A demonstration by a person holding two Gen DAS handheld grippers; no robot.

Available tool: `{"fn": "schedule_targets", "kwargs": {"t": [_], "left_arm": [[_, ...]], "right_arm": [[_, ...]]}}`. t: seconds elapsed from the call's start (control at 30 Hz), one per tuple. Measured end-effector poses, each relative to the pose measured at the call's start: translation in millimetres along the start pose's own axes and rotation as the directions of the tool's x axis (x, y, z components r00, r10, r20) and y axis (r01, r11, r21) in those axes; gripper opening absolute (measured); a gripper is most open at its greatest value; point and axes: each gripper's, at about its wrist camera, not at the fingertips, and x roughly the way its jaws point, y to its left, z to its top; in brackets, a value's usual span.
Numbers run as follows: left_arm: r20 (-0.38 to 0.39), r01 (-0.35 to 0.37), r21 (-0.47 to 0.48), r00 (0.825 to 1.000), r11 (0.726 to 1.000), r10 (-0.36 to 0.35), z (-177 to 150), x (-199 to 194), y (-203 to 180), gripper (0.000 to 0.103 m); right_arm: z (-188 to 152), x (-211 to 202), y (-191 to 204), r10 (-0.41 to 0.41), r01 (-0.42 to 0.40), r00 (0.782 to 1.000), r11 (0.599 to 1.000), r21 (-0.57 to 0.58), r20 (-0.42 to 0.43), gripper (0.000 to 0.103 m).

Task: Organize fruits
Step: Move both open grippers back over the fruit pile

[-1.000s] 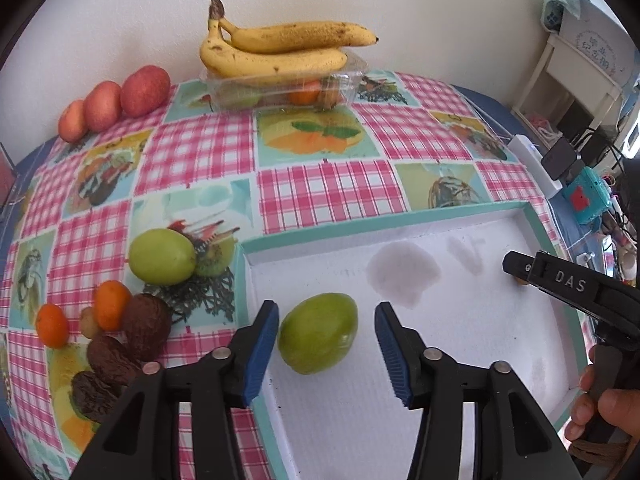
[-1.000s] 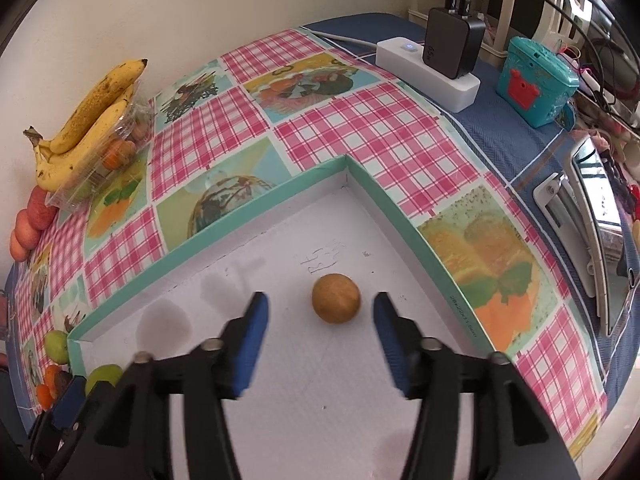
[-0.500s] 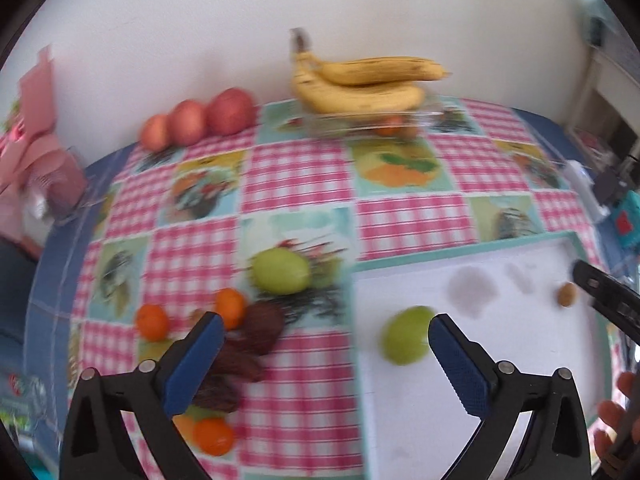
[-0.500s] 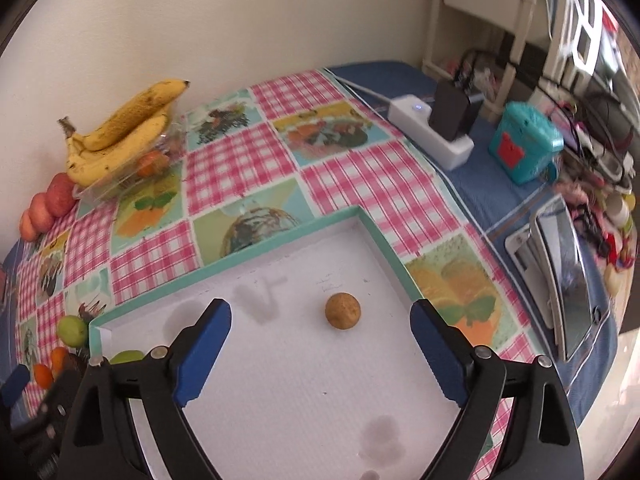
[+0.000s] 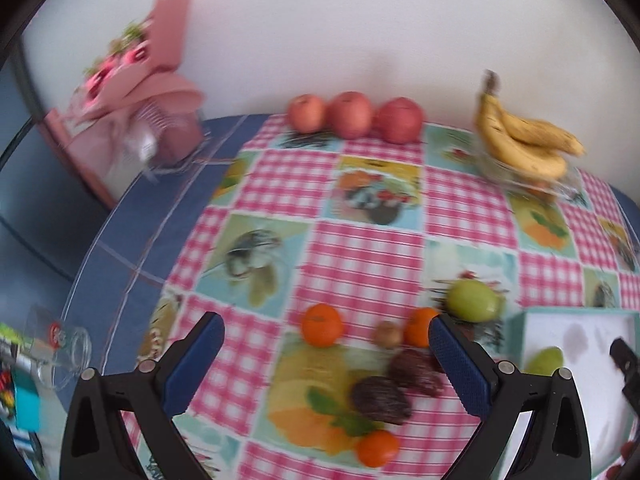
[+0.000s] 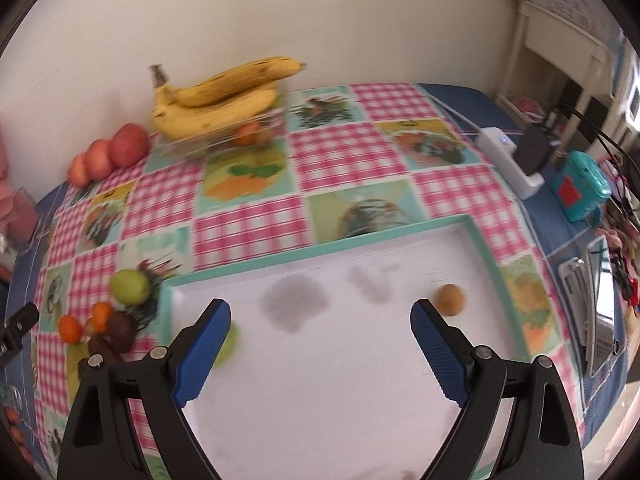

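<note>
Both views are bright, even daylight, nothing harsh. The left wrist shot is smeared with motion blur everywhere: the oranges [image 5: 322,325] and dark fruit at lower centre are mushy, and the pink stuff upper left is just streaks. The right wrist one is sharper, though the bananas [image 6: 218,96] ghost a bit. Soft grey shadows sit on the white tray [image 6: 486,248] floor at centre. Heavy fisheye bending plus black vignette in all the corners, and some washed-out glare at the far right edge.
</note>
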Motion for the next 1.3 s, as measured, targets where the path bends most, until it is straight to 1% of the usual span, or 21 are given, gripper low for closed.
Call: {"fn": "schedule_targets", "kwargs": {"t": [0.1, 0.23, 0.3, 0.47, 0.53, 0.7, 0.83, 0.97, 1.03, 1.1, 1.2, 1.27, 1.3], "left_arm": [[-0.005, -0.005, -0.054, 1.000, 0.999, 0.005, 2.1, 1.5, 22.9, 0.103], [-0.005, -0.022, -0.100, 1.000, 0.995, 0.021, 3.3, 2.1, 45.1, 0.103], [-0.005, -0.018, -0.120, 1.000, 0.993, 0.018, 3.4, 3.3, 55.8, 0.103], [0.000, -0.019, -0.160, 1.000, 0.987, 0.020, 4.4, 4.8, 75.1, 0.103], [0.007, -0.005, -0.181, 1.000, 0.984, 0.007, 3.4, 5.5, 80.9, 0.103], [0.022, 0.072, -0.249, 0.997, 0.966, -0.069, 4.6, 11.5, 89.0, 0.103], [0.053, 0.096, -0.245, 0.995, 0.965, -0.085, 7.8, 13.5, 86.5, 0.103], [0.025, 0.077, -0.237, 0.997, 0.968, -0.073, 6.7, 28.8, 81.7, 0.103], [-0.010, 0.086, -0.245, 0.996, 0.966, -0.091, 4.6, 39.4, 80.4, 0.103], [-0.027, 0.117, -0.246, 0.992, 0.962, -0.127, 3.7, 46.7, 78.4, 0.103], [-0.019, 0.098, -0.209, 0.994, 0.973, -0.104, 4.8, 47.6, 71.5, 0.103], [-0.010, 0.107, -0.207, 0.994, 0.972, -0.112, 6.1, 48.4, 69.2, 0.103], [-0.007, 0.123, -0.210, 0.992, 0.970, -0.127, 6.5, 49.9, 67.7, 0.103]], "right_arm": [[-1.3, -0.5, 23.2, 0.012, -0.012, 1.000, 0.998, -0.057, -0.004, 0.092], [-5.4, -3.5, 53.8, 0.080, -0.078, 0.997, 0.991, -0.111, 0.013, 0.092], [-7.4, -5.4, 67.0, 0.111, -0.107, 0.994, 0.986, -0.129, 0.020, 0.092], [-8.3, -7.3, 91.9, 0.154, -0.148, 0.988, 0.977, -0.155, 0.029, 0.092], [-8.3, -7.3, 103.6, 0.204, -0.199, 0.979, 0.965, -0.169, 0.018, 0.092], [-10.1, -7.5, 129.6, 0.268, -0.260, 0.963, 0.944, -0.201, 0.014, 0.092], [-11.3, -2.7, 144.2, 0.301, -0.294, 0.953, 0.933, -0.207, 0.004, 0.092], [-11.7, 3.4, 149.2, 0.300, -0.294, 0.954, 0.934, -0.204, -0.003, 0.092], [-11.9, 8.4, 150.1, 0.306, -0.304, 0.952, 0.933, -0.191, -0.020, 0.092], [-11.4, 12.1, 150.1, 0.311, -0.311, 0.950, 0.933, -0.181, -0.029, 0.092], [-10.8, 14.7, 149.6, 0.311, -0.312, 0.950, 0.934, -0.175, -0.033, 0.092], [-10.5, 16.1, 148.5, 0.312, -0.313, 0.950, 0.935, -0.168, -0.032, 0.092], [-10.5, 16.8, 148.1, 0.312, -0.313, 0.949, 0.935, -0.166, -0.032, 0.092]]}}
